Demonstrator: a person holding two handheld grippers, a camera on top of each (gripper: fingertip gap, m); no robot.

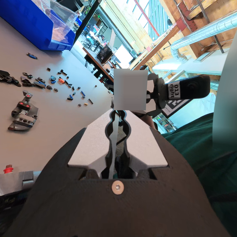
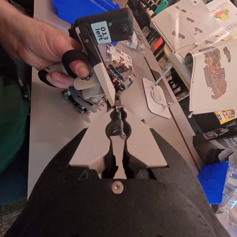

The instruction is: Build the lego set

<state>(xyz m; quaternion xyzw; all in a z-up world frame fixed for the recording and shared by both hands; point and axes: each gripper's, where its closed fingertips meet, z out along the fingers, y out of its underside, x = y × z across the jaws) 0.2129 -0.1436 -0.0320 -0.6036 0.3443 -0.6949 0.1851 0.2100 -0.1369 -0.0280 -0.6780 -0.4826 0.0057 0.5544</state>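
Observation:
My right gripper is shut on a small grey and black lego part, which stands up between its fingers above the table. My left gripper, held by a hand, meets the part's far end from the upper left. In the left wrist view my left gripper is nearly closed, with something dark at the tips; a mosaic patch hides what lies beyond. The half-built grey lego car and a curved grey sub-assembly lie on the white table behind the grippers.
Several loose lego pieces and a grey sub-assembly lie on the table to the left. A blue bin stands at the back. An open instruction booklet on a stand is at the right, with another blue bin near it. The tips of both grippers are at nearly the same place.

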